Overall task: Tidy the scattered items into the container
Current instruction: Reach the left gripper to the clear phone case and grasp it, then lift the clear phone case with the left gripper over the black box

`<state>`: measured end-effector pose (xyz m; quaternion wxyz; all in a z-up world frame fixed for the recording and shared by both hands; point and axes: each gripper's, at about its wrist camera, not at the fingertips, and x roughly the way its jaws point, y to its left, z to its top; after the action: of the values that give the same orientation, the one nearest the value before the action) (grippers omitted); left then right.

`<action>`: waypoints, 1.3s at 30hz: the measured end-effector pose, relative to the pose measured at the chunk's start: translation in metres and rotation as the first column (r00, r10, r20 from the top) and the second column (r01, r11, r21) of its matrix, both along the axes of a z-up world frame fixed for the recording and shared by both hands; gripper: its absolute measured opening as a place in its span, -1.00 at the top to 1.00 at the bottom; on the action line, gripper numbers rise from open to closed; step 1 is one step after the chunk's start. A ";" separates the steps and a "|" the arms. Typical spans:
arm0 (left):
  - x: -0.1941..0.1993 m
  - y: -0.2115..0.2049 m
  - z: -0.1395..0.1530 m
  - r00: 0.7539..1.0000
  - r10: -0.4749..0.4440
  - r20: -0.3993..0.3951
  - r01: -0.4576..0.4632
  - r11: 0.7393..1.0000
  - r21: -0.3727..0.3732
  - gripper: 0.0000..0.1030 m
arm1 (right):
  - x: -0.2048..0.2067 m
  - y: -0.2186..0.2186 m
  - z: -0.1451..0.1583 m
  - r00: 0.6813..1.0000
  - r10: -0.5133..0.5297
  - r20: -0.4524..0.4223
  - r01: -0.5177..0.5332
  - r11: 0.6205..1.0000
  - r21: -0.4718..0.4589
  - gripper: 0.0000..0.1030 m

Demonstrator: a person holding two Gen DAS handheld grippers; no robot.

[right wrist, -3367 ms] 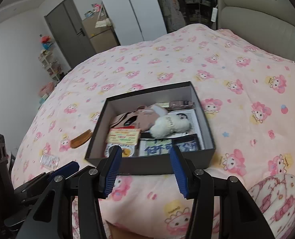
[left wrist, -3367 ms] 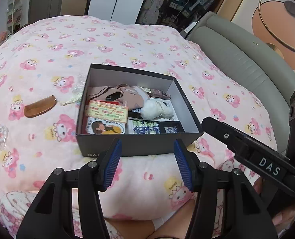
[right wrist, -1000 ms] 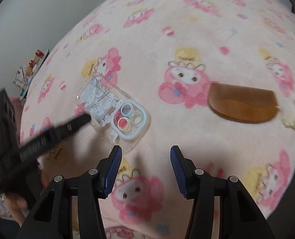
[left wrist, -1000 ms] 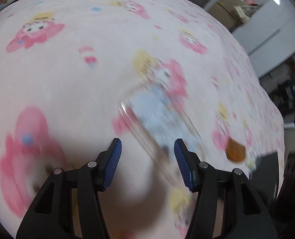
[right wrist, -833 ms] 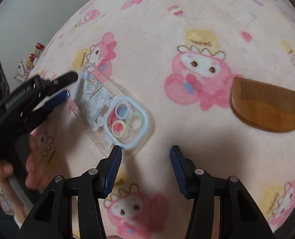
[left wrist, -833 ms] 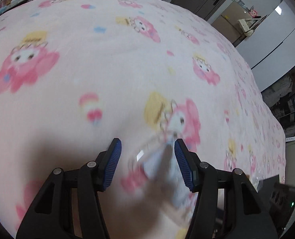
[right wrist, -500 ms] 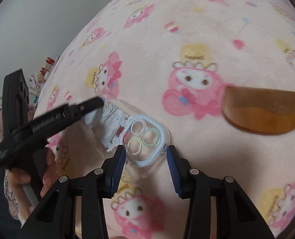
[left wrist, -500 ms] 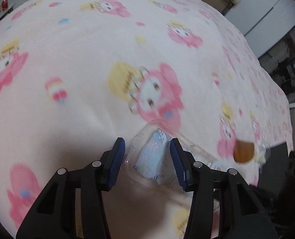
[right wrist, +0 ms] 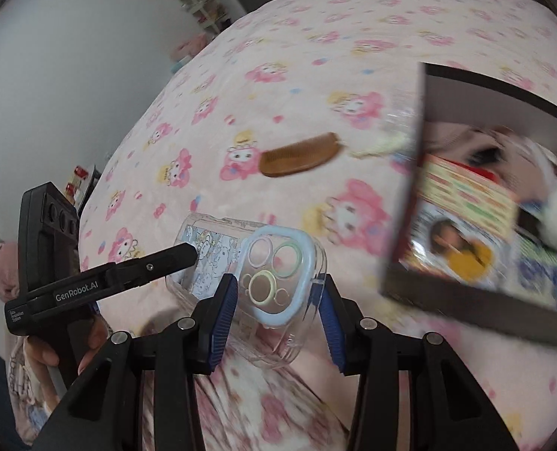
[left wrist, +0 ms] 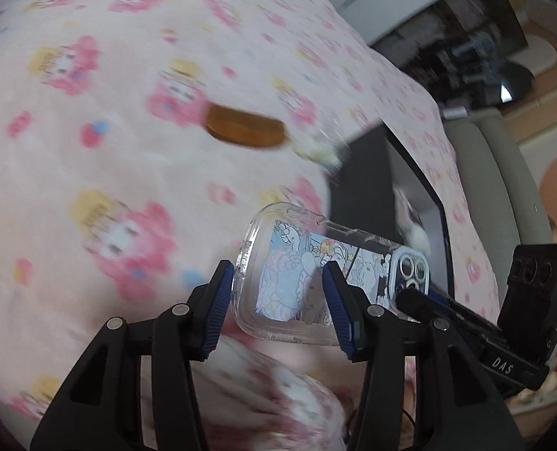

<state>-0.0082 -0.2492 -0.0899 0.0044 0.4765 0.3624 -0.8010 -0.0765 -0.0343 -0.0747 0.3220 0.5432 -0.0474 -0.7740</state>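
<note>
Clear cartoon-printed phone case (left wrist: 308, 282) (right wrist: 263, 285) | held off pink blanket (left wrist: 101, 173) | left gripper (left wrist: 278, 300) clamps one end, right gripper (right wrist: 278, 308) camera end | black box (right wrist: 477, 233) beside

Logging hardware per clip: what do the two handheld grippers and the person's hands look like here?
Both grippers, left and right, are matte black plastic with silver screws and ribbed blue finger pads. The left's side reads "GenRobot.AI" in white; the right's reads "DAS", with a black box showing three round lenses and a green light. A bare hand grips the left's handle.
</note>
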 end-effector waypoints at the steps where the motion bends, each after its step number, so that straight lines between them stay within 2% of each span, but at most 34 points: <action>1: -0.003 0.016 0.000 1.000 -0.028 0.005 0.028 1.000 -0.002 0.05 | 0.005 0.019 0.003 1.000 -0.026 -0.003 0.026 1.000 -0.004 0.22; 5: -0.011 0.070 -0.003 0.995 -0.103 0.010 0.102 0.994 0.028 0.05 | 0.018 0.072 0.001 0.995 -0.098 -0.010 0.097 0.995 -0.012 0.22; 10: -0.019 0.125 -0.015 0.986 -0.166 0.030 0.166 0.986 0.001 0.04 | 0.026 0.128 -0.018 0.985 -0.171 0.029 0.172 0.985 -0.026 0.22; 16: -0.029 0.154 -0.045 0.978 -0.196 0.074 0.194 0.980 0.040 0.05 | 0.027 0.173 -0.047 0.972 -0.215 0.094 0.219 0.975 -0.029 0.22; 19: -0.032 0.161 -0.056 0.974 -0.200 0.106 0.197 0.980 0.036 0.05 | 0.024 0.181 -0.064 0.965 -0.228 0.133 0.233 0.972 -0.029 0.22; 26: -0.037 0.174 -0.068 0.962 -0.200 0.185 0.209 0.978 -0.027 0.03 | 0.018 0.185 -0.097 0.936 -0.251 0.249 0.260 0.966 -0.002 0.22; 31: -0.040 0.180 -0.064 0.954 -0.208 0.213 0.228 0.971 -0.072 0.03 | 0.020 0.184 -0.088 0.944 -0.290 0.156 0.283 0.957 0.063 0.22; 34: -0.039 0.182 -0.057 0.955 -0.212 0.208 0.235 0.967 -0.095 0.02 | 0.023 0.193 -0.077 0.937 -0.345 0.056 0.339 0.937 0.087 0.22; 36: -0.040 0.180 -0.056 0.959 -0.200 0.203 0.222 0.971 -0.091 -0.02 | 0.022 0.192 -0.080 0.936 -0.345 0.065 0.339 0.937 0.088 0.22; 39: -0.043 0.178 -0.059 0.961 -0.177 0.213 0.199 0.976 -0.087 -0.05 | 0.020 0.185 -0.098 0.936 -0.310 0.167 0.301 0.950 0.078 0.22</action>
<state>-0.0510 -0.0715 -0.1487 -0.0090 0.5874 0.2696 -0.7630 -0.0565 0.1512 -0.1726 0.1782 0.6038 -0.1399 -0.7643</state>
